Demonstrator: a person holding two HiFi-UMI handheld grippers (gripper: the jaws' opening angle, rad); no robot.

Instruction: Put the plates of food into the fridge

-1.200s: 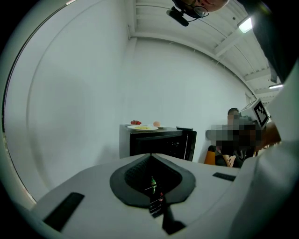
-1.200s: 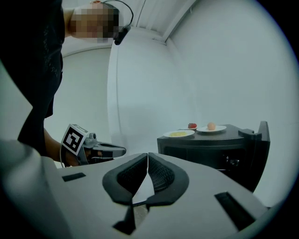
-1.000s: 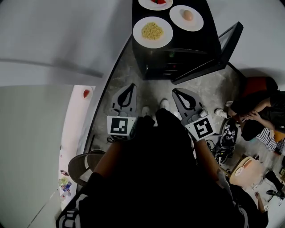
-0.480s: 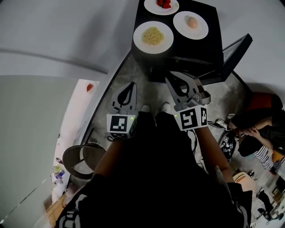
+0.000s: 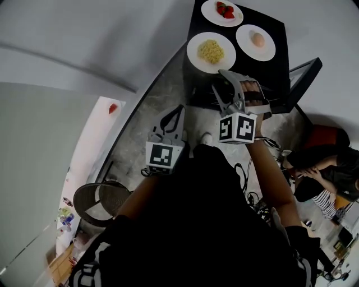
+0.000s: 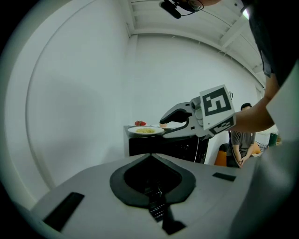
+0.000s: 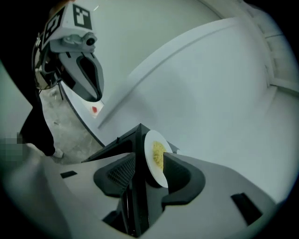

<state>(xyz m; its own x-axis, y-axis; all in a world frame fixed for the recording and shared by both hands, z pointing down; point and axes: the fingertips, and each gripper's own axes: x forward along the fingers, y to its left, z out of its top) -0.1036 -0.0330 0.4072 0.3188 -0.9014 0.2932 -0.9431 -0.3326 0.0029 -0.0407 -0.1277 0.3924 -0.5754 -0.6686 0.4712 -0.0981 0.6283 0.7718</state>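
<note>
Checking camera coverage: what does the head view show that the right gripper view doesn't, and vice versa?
Head view only: strawberry plate, plate with one pale round food item, seated people. Right gripper view only: the right gripper has jaws that have just been opening and stand apart, with the noodle plate rim lined up in the gap, not clamped. Both: noodle plate, black fridge, left gripper.

I see yellow noodles point(image 5: 212, 50) on a round white plate point(image 5: 193, 50), red strawberries point(image 5: 225, 9) on another (black boxy fridge point(image 5: 279, 70) beneath), grey speckled floor point(image 5: 162, 89).
</note>
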